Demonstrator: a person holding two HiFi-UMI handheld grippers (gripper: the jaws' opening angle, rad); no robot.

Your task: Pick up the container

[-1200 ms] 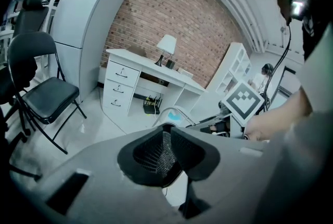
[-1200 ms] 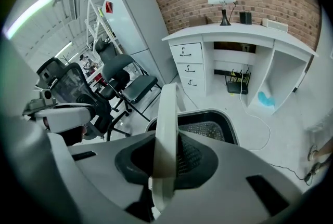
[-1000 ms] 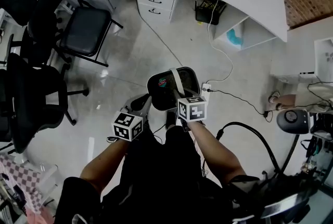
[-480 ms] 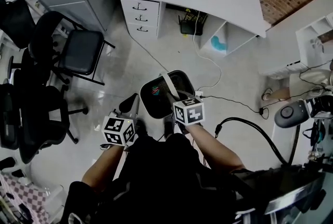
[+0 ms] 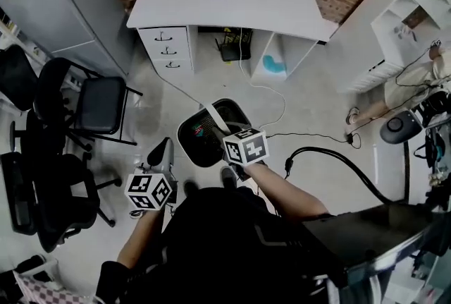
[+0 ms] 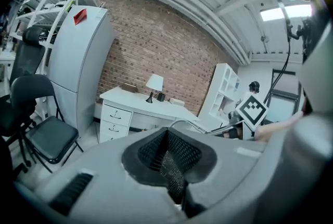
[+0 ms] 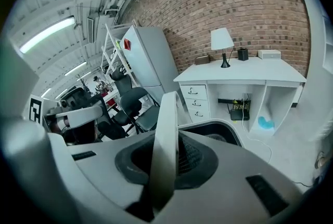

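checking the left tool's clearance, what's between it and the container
Nothing stands between them: in the head view only a thin strip of bare floor shows between the left tool and the container.

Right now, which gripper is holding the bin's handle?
The right gripper: its fingers pinch the white handle of the container. The left gripper has its fingers shut with nothing between them.

Left gripper (image 5: pixel 163 147) jaws together, nothing between, right gripper (image 5: pixel 230 130) jaws clamped on white handle (image 7: pixel 164 129), both held out front, side by side
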